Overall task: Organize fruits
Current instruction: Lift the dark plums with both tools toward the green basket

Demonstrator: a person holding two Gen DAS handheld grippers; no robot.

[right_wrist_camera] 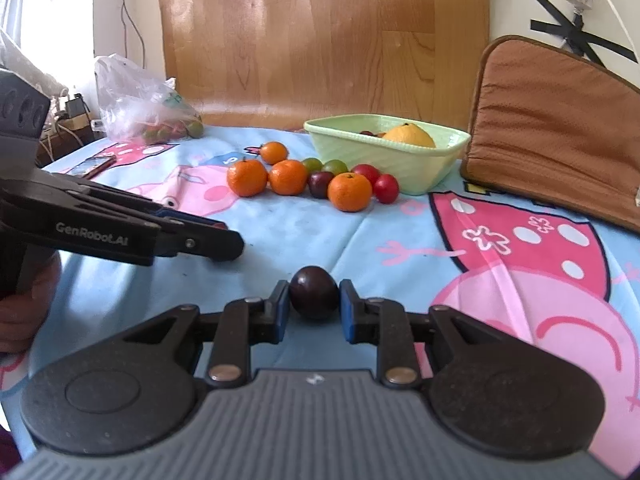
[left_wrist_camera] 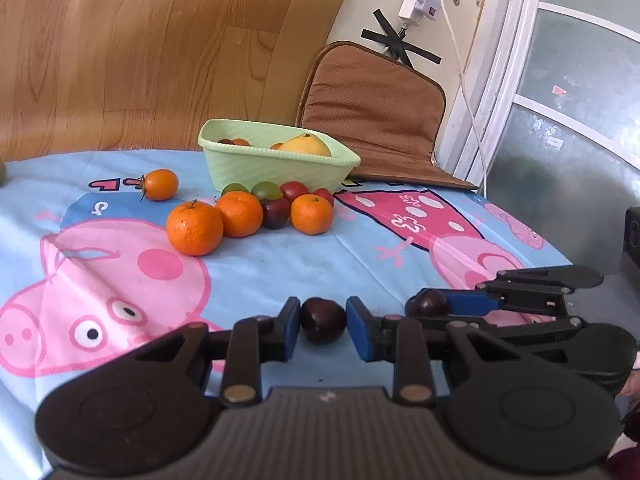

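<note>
In the left wrist view my left gripper (left_wrist_camera: 323, 314) is shut on a dark plum (left_wrist_camera: 323, 326), its blue pads pressing both sides just above the cartoon tablecloth. My right gripper (left_wrist_camera: 436, 304) sits close on the right, shut on a second dark plum (left_wrist_camera: 426, 303). The right wrist view shows that plum (right_wrist_camera: 314, 292) clamped in the right gripper (right_wrist_camera: 314, 298), with the left gripper (right_wrist_camera: 228, 237) at the left, its fruit hidden. Farther back stands a pale green basket (left_wrist_camera: 272, 170) (right_wrist_camera: 424, 168) holding a yellow fruit (left_wrist_camera: 306, 145). Mandarins (left_wrist_camera: 195, 227), green and red plums lie in front of it.
A brown cushion (right_wrist_camera: 552, 128) leans on the wall right of the basket. A plastic bag of fruit (right_wrist_camera: 144, 108) and a phone (right_wrist_camera: 94, 166) lie at the table's far left. A wooden board (right_wrist_camera: 320, 36) stands behind. A white cord (left_wrist_camera: 468, 92) hangs by the window frame.
</note>
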